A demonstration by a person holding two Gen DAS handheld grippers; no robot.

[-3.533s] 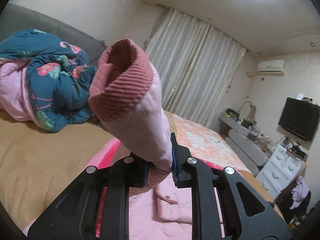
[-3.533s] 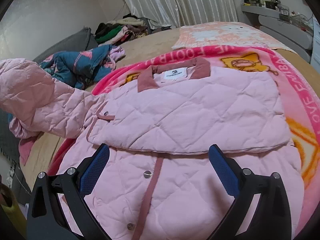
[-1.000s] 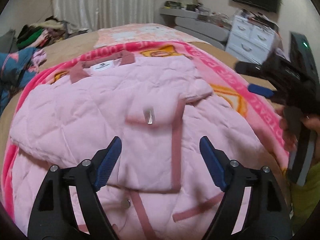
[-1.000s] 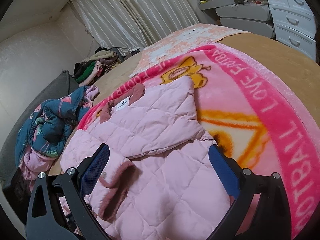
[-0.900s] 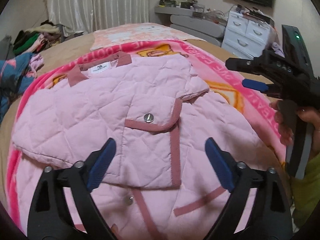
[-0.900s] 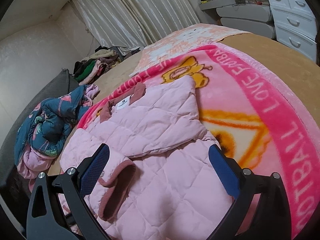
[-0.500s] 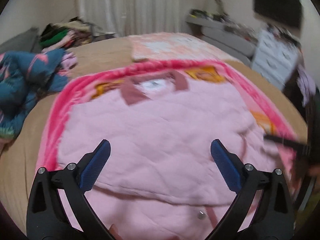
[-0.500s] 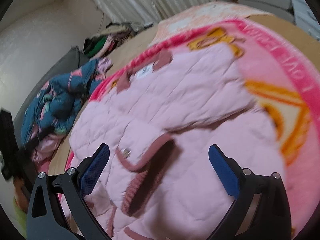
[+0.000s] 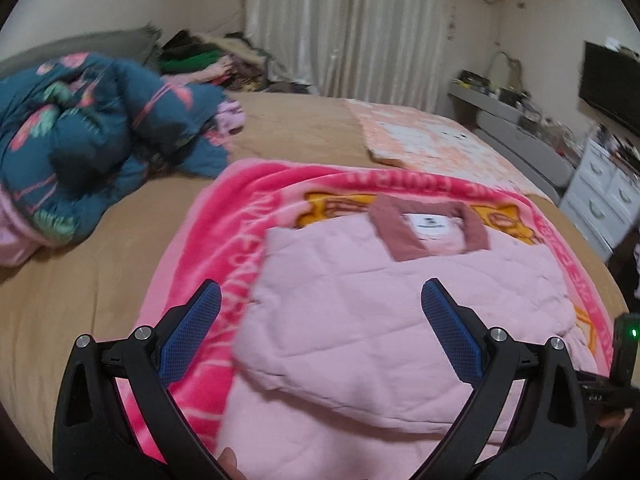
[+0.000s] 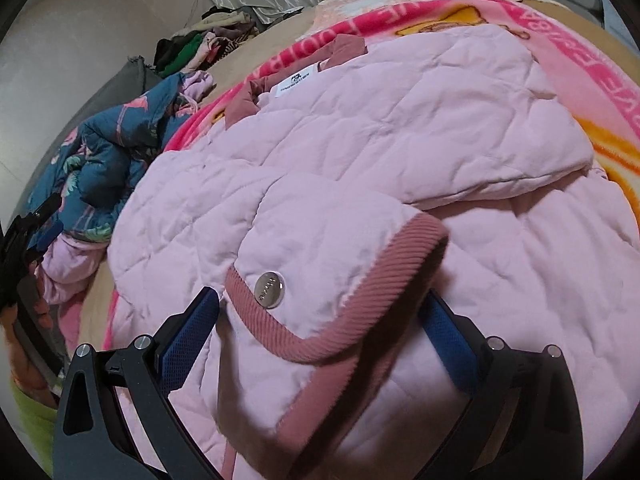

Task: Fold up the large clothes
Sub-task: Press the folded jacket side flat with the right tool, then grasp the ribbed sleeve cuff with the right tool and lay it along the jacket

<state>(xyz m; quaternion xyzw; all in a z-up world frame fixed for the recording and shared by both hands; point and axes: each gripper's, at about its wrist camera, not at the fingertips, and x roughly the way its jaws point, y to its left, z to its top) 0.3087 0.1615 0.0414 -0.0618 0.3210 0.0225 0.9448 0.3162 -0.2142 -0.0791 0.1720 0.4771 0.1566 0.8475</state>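
A pink quilted jacket (image 9: 400, 312) with a dusty-rose collar (image 9: 394, 236) lies on a bright pink blanket (image 9: 224, 248) on the bed. Both sleeves are folded in across its body. My left gripper (image 9: 320, 336) hovers open above the jacket's left shoulder edge, with nothing between its fingers. In the right wrist view the jacket (image 10: 380, 140) fills the frame. The folded sleeve's ribbed cuff (image 10: 360, 304), with a metal snap (image 10: 271, 289), sits between the open fingers of my right gripper (image 10: 320, 328), which do not press on it.
A dark blue floral quilt (image 9: 88, 140) is heaped at the left on the tan bed sheet (image 9: 80, 288). A pile of clothes (image 9: 208, 64) lies by the curtains. White drawers (image 9: 604, 200) and a television (image 9: 612, 80) stand at the right. A second patterned blanket (image 9: 424, 140) lies further back.
The left gripper let go of the sleeve, which now lies folded across the jacket, and swung left toward the shoulder. The right gripper came down close over the cuff.
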